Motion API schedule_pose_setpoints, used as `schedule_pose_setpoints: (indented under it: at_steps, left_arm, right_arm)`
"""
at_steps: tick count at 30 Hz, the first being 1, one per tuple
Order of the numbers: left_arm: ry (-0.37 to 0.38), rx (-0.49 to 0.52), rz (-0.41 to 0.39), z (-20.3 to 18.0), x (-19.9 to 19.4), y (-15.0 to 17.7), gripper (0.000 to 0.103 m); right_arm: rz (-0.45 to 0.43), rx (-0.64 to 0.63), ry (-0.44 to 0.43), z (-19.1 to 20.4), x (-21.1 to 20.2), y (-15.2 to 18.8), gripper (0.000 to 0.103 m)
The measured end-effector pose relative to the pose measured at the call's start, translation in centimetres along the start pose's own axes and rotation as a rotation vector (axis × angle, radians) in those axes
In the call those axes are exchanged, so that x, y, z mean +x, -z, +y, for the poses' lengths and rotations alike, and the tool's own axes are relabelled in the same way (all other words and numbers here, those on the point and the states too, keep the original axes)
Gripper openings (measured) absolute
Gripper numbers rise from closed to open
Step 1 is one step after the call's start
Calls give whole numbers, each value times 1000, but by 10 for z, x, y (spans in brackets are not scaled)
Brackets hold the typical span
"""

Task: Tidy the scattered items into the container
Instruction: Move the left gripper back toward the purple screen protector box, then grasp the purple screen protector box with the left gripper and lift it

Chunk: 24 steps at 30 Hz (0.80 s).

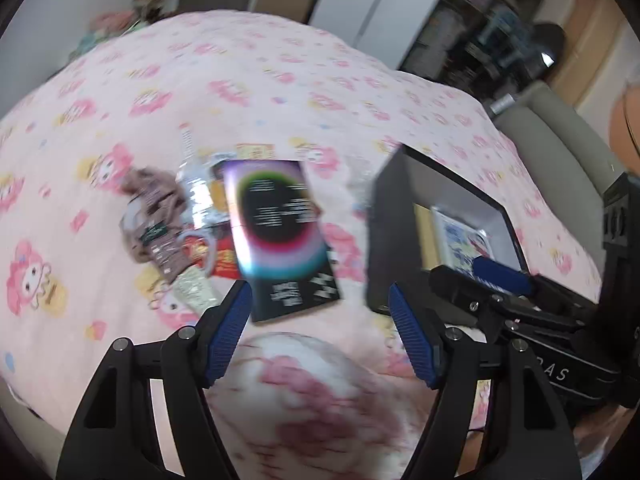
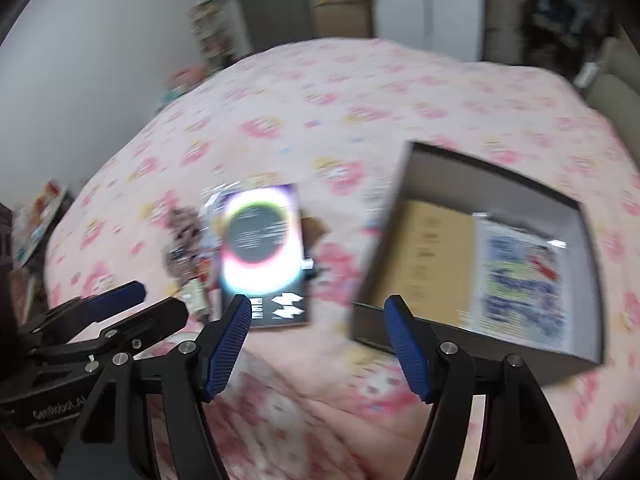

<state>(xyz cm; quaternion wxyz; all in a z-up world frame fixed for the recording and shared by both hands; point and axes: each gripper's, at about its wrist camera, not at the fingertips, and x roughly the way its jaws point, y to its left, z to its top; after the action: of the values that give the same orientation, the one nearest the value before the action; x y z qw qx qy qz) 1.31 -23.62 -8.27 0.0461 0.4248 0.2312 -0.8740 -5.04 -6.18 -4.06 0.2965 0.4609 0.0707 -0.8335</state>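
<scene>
Both tongs hung open over pink quilt [image 1: 280,80], nothing between blue pads: left gripper [image 1: 320,332], right gripper [image 2: 318,344]. Just beyond tips lay black card [image 1: 280,236] with rainbow ring, flat on quilt. Heap of small packets [image 1: 168,216] touched card's left edge. Right of card, apart from it, stood grey box [image 2: 580,264], open, holding tan sheet [image 2: 432,264] and printed packet [image 2: 520,280]. Frames blurred; shelves [image 1: 480,24] farther back.

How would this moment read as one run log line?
left gripper: open, empty | right gripper: open, empty | box: holds two items | book: on bed
</scene>
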Motion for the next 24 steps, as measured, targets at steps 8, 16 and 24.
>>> schedule_pose_setpoints:
  at_steps: [8, 16, 24]
  left_arm:
    - [-15, -121, 61, 64, 43, -11, 61]
    - [141, -218, 206, 105, 112, -36, 56]
    - [227, -258, 281, 117, 153, -49, 59]
  right_arm:
    - [131, -55, -50, 22, 75, -23, 66]
    - [226, -121, -48, 38, 130, -33, 66]
    - [320, -63, -20, 26, 182, -40, 77]
